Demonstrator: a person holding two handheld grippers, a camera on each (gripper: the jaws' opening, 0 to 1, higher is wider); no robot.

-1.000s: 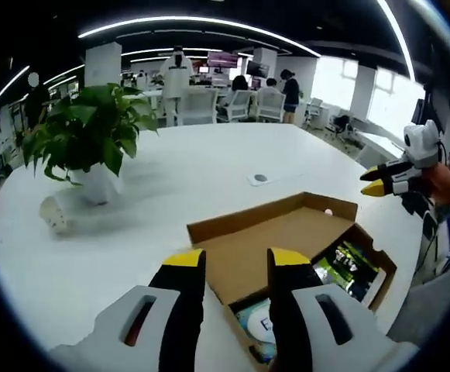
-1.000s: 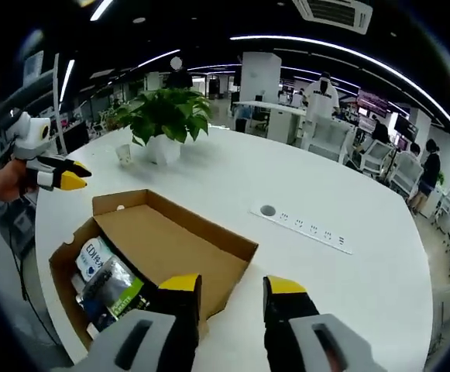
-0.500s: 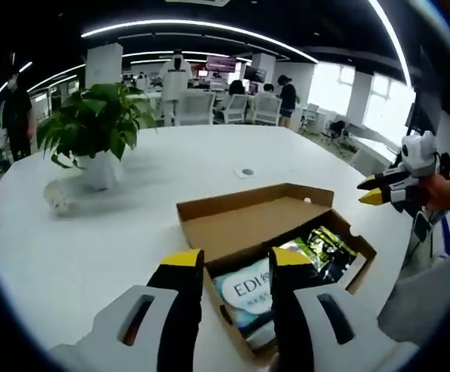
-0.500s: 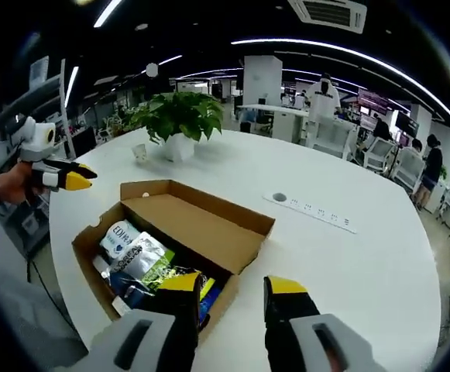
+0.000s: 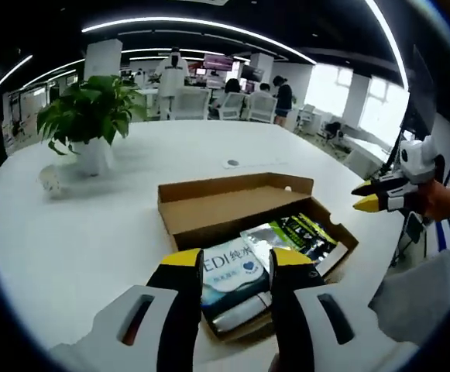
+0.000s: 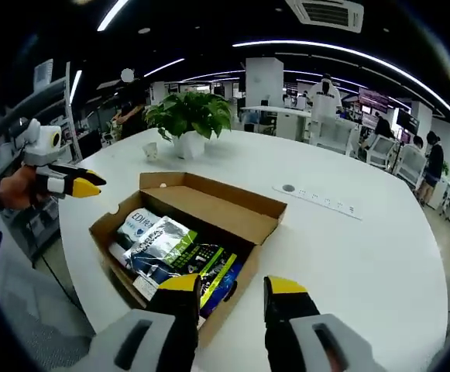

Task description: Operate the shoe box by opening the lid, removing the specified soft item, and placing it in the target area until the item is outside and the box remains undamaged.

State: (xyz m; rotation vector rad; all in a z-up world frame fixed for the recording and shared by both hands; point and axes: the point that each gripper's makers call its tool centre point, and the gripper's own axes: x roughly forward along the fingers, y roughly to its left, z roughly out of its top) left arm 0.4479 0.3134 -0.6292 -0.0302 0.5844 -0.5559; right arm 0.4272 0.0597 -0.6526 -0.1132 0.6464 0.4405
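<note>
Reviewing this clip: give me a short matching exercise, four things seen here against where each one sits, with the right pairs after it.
Things:
1. potted plant
2. white pack printed EDI
3. box lid
4. green and black pouch

Places:
A. inside the box, at the end by the left gripper
B. folded back, open
C. on the table beyond the box
D. inside the box, at the end by the right gripper

Pairs: 1-C, 2-A, 3-B, 4-D

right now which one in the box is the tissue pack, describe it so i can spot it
On the white table, find the open cardboard shoe box. The tissue pack lies at one end of it: white with blue "EDI" lettering, beside a silvery pouch and green packets.
</note>
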